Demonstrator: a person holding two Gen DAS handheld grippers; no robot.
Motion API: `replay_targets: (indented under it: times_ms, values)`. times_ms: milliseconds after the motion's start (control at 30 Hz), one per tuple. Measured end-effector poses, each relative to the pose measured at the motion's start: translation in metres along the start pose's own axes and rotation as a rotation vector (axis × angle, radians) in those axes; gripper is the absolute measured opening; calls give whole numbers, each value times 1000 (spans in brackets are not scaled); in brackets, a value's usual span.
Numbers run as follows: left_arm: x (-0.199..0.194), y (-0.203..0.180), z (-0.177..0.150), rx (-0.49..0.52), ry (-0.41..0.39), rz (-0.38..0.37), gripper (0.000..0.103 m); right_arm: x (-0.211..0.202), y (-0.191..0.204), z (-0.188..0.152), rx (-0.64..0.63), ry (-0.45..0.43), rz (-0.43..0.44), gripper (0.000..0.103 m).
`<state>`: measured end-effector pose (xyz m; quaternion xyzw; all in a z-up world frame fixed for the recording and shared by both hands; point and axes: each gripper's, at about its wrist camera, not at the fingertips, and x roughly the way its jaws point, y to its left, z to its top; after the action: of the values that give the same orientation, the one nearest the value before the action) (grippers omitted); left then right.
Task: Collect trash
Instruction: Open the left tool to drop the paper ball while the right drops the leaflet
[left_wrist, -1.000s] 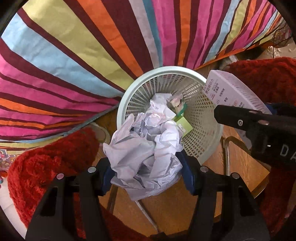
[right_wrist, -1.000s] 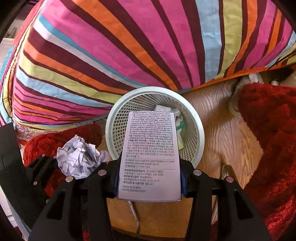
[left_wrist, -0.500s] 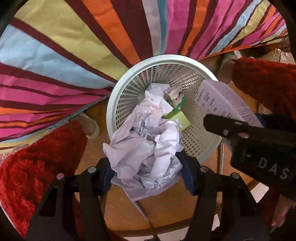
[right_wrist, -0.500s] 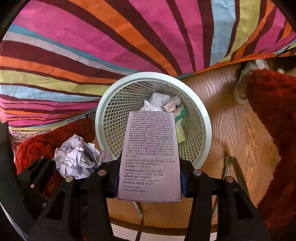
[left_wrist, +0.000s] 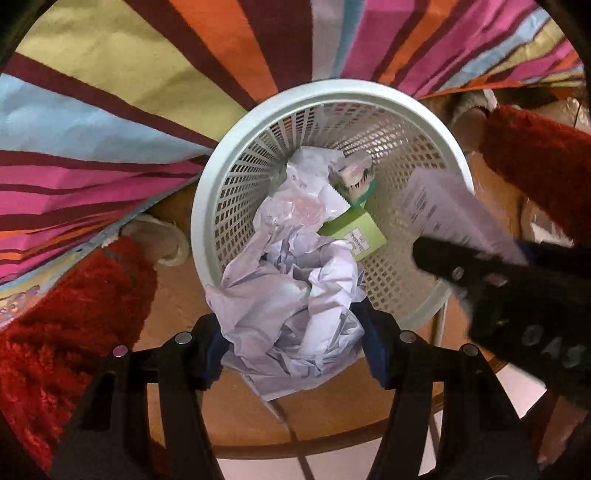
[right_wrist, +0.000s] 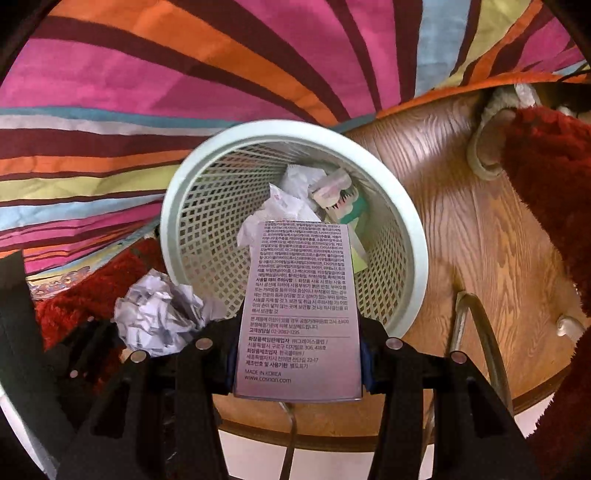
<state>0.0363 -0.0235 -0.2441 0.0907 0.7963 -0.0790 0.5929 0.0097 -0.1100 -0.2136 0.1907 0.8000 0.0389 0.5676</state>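
Note:
A pale green mesh wastebasket (left_wrist: 207, 206) stands on a wooden surface and holds crumpled paper, a green carton (left_wrist: 354, 229) and other wrappers. My left gripper (left_wrist: 291, 343) is shut on a crumpled white paper ball (left_wrist: 288, 302), held at the basket's near rim. My right gripper (right_wrist: 299, 350) is shut on a flat lilac box (right_wrist: 299, 295) printed with Korean text, held over the basket's near rim. The box also shows in the left wrist view (left_wrist: 443, 206), and the paper ball in the right wrist view (right_wrist: 155, 317).
A bright striped cloth (left_wrist: 110, 92) hangs behind the basket. Red shaggy fabric (left_wrist: 66, 332) lies to the left and right (right_wrist: 554, 166). The round wooden surface (right_wrist: 461, 184) carries a metal wire frame (right_wrist: 480, 332); its edge is close below.
Both grippers have moved closer over the basket, which now looms larger and nearer. The box and the paper ball stay gripped.

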Motion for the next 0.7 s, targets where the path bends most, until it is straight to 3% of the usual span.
replay_targets:
  times_ms: [700]
  values:
    - [35,8,4,-80,80,-62,60,31,-11,6,60,83,-2,45]
